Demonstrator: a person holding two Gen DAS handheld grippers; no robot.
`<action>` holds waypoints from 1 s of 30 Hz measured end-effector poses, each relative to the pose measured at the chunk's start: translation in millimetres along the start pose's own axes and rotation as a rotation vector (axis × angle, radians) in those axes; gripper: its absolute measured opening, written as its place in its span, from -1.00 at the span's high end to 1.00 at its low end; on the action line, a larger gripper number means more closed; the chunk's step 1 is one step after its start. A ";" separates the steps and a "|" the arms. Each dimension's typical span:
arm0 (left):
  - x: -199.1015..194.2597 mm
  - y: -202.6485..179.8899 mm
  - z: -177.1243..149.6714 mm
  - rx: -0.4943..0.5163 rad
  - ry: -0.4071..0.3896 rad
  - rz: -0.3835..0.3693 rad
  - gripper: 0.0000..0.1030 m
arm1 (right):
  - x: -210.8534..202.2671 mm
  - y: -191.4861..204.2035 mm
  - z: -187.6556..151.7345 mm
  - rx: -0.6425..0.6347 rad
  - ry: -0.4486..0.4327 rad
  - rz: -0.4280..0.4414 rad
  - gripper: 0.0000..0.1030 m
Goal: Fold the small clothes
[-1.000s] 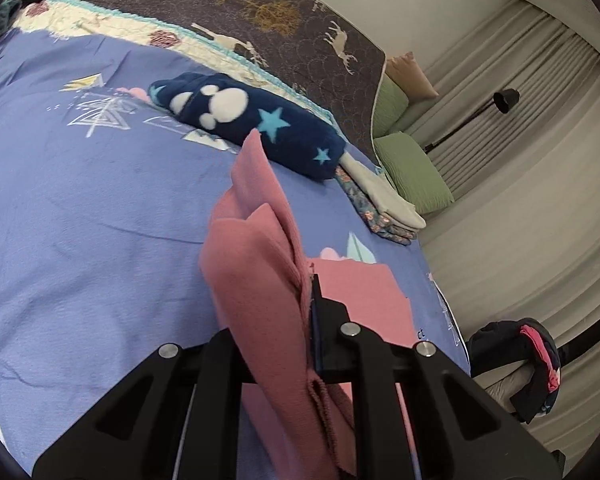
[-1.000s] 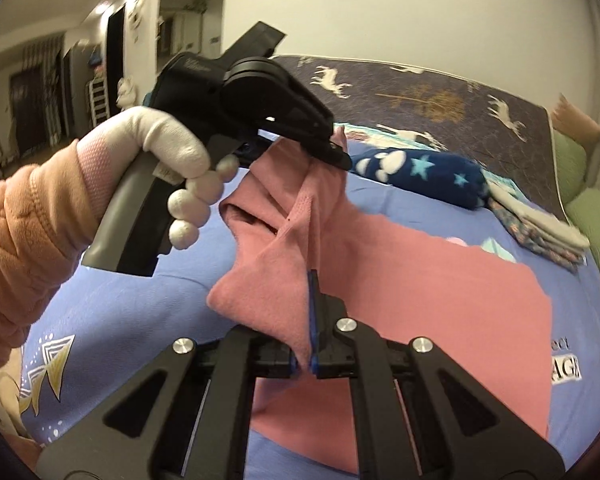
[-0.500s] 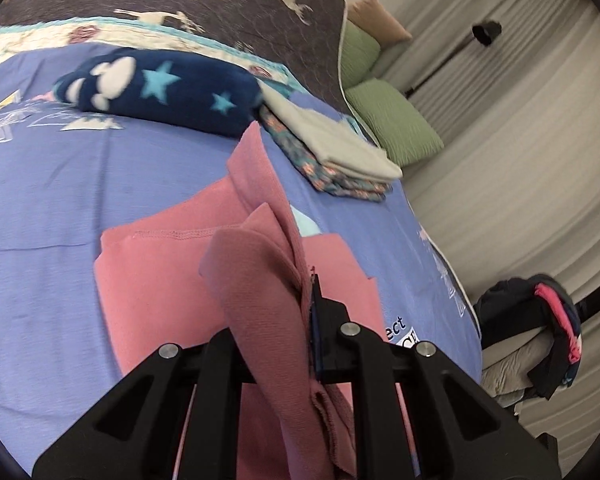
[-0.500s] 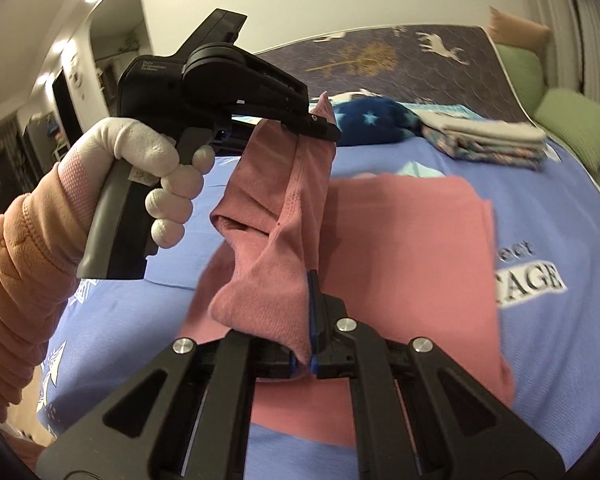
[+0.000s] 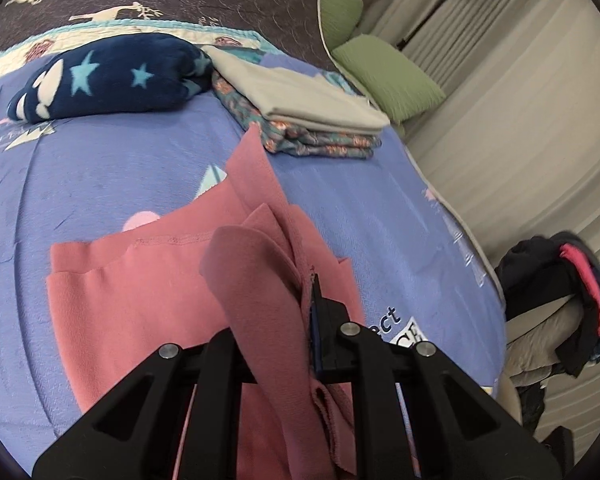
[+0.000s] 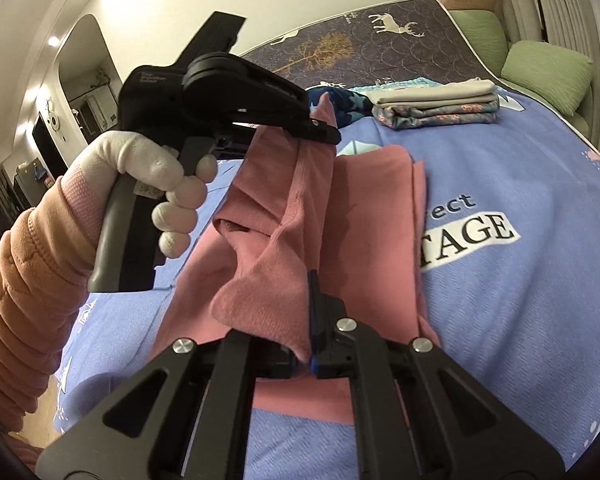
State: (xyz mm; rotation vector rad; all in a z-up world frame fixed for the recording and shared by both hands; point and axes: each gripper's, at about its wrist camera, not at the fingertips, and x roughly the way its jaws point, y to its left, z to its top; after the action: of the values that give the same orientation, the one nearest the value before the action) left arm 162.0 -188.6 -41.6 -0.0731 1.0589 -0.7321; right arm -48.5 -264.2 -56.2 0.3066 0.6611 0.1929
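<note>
Only the right view shows the gloved hand (image 6: 140,168) gripping the left gripper (image 6: 320,128). Both grippers, the right gripper (image 6: 310,320) too, clench the pink cloth (image 5: 140,288), raised above the bed (image 5: 100,176)

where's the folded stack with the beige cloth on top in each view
Left wrist: the folded stack lies upper centre, right of the navy star blanket, beyond the pink garment.
Right wrist: the folded stack lies upper right, past the pink garment on the blue bedspread.
Shared landmark: the green pillow sits right of the stack in both.
</note>
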 end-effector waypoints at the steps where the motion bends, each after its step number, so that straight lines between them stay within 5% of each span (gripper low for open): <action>1: 3.3 -2.0 -0.1 0.007 0.007 0.012 0.78 | -2.0 -1.1 -1.3 0.007 0.003 0.002 0.92; 9: 31.0 -25.8 -2.7 0.117 0.058 0.140 0.73 | -5.6 -26.3 -7.2 0.106 0.048 0.040 0.92; 13: 31.9 -39.2 -0.7 0.150 0.066 0.166 0.44 | -8.5 -30.4 -10.8 0.126 0.063 0.052 0.92; 22: -35.8 -58.2 -4.0 0.216 -0.115 0.176 0.10 | -17.3 -50.5 -21.6 0.215 0.107 0.077 0.88; 25: -63.9 -54.1 -24.6 0.234 -0.177 0.202 0.00 | -16.2 -59.0 -25.8 0.256 0.124 0.107 0.88; 30: -80.3 -37.9 -77.0 0.252 -0.167 0.263 -0.07 | -15.7 -68.8 -29.0 0.315 0.145 0.160 0.88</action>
State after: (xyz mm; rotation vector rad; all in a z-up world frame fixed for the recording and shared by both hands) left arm 57.5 -149.3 -4.6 0.2148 0.7925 -0.6039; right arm -73.5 -326.7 -92.3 0.6541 0.8122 0.2655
